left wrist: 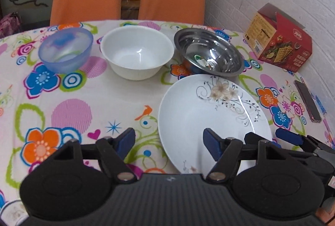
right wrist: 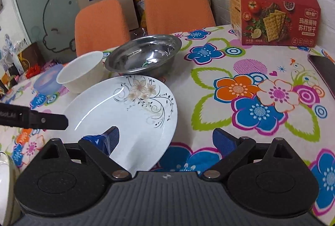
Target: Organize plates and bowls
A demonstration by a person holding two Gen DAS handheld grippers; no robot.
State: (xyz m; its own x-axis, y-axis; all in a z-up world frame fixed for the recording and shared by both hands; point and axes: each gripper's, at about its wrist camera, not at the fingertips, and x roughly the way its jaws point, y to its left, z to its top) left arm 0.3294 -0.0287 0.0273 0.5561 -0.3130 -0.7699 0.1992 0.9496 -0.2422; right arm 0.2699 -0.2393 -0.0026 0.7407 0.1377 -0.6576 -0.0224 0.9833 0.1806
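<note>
We see our left gripper (left wrist: pixel 168 142) spread wide, its blue-padded fingers gripping nothing; the right-hand pad hangs over the near-left part of the white round plate with a beige flower print (left wrist: pixel 211 119), though contact we cannot tell. Our right gripper (right wrist: pixel 165 140) is equally wide open and empty, its left pad over the plate's near rim, the right pad above the flowered tablecloth (right wrist: pixel 240 100). The plate lies flat at the near side of the table. Behind it stand three upright bowls in a row: a shiny stainless steel bowl (left wrist: pixel 209 52) just beyond the plate, a white ceramic bowl (left wrist: pixel 137 52) beside it, and a translucent blue plastic bowl (left wrist: pixel 66 50) farthest left.
</note>
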